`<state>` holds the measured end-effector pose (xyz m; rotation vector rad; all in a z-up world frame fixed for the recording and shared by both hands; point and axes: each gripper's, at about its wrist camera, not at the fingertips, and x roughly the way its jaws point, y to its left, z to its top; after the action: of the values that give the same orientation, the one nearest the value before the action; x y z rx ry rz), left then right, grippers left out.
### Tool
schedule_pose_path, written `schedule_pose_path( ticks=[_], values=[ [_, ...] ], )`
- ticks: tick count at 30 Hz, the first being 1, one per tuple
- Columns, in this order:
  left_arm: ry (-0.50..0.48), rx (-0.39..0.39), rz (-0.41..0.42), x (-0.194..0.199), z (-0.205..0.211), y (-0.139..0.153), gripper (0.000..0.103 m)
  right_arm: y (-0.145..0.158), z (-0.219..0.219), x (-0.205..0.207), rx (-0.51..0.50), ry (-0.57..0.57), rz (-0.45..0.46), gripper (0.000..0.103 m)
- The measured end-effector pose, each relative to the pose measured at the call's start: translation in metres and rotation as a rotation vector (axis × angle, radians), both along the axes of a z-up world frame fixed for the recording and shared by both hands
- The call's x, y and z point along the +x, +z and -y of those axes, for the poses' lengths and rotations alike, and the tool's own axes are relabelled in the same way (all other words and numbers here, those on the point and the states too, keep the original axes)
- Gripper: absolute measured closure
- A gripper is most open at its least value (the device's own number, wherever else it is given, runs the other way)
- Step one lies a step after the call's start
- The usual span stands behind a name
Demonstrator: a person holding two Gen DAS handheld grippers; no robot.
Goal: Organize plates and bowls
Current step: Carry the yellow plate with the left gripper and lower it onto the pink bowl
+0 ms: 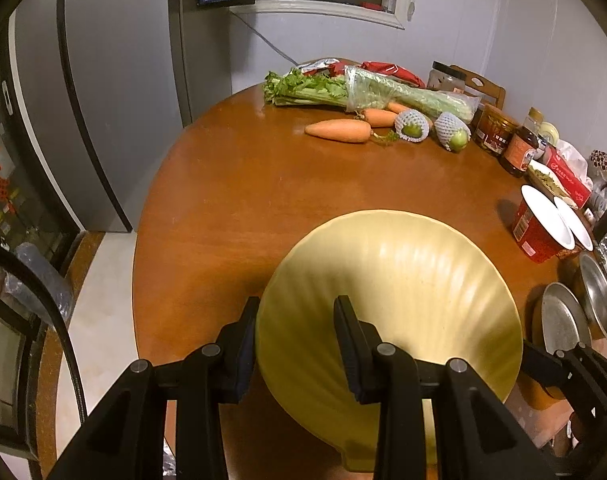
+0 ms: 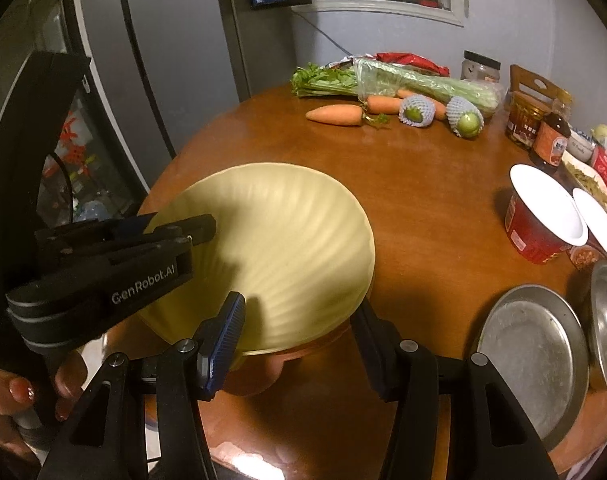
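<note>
Left gripper is clamped on the near-left rim of the yellow ribbed plate, one finger under, one over; the plate is tilted above the wooden table, rim-held likely because it's too wide to grab any other way. Right wrist view shows the same tool from the side, gripping the plate edge, a hand on its handle, "GenRobot.AI" printed on the body. Right gripper has its jaws part open astride the plate's near edge; left blue pad sits over the top face, right finger below the rim, and contact can't be told, so I'd read it as bracing or about to take a second hold. Next right: two metal plates, probable stacking spot. Behind them, two red cups with white lids, label unreadable. Far side has carrots, celery, sauce jars, text illegible
</note>
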<state>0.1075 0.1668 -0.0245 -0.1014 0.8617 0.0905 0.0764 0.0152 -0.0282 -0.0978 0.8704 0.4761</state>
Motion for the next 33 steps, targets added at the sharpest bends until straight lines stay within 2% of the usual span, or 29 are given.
schedule_pose_path(
  ticks=[4, 9, 15, 20, 28, 33],
  values=[
    [0.001, -0.005, 0.000, 0.002, -0.001, 0.000, 0.067, -0.002, -0.002, 0.002, -0.011, 0.000, 0.018, 0.046],
    [0.008, 0.031, 0.002, 0.004, 0.001, -0.001, 0.066, -0.003, -0.004, 0.001, -0.032, 0.006, 0.040, 0.045],
    [0.022, 0.019, 0.012, 0.001, -0.002, 0.000, 0.065, -0.003, -0.001, 0.001, -0.039, 0.009, 0.043, 0.045],
    [0.037, 0.009, 0.039, -0.009, -0.005, 0.004, 0.057, -0.006, 0.005, 0.005, -0.036, -0.007, 0.025, 0.045],
    [0.040, -0.002, 0.064, -0.018, 0.000, 0.010, 0.053, -0.007, -0.001, 0.000, -0.063, 0.023, 0.050, 0.044],
    [0.053, -0.036, 0.080, -0.021, 0.001, 0.012, 0.049, -0.009, 0.004, 0.003, -0.031, 0.013, 0.037, 0.039]
  ],
)
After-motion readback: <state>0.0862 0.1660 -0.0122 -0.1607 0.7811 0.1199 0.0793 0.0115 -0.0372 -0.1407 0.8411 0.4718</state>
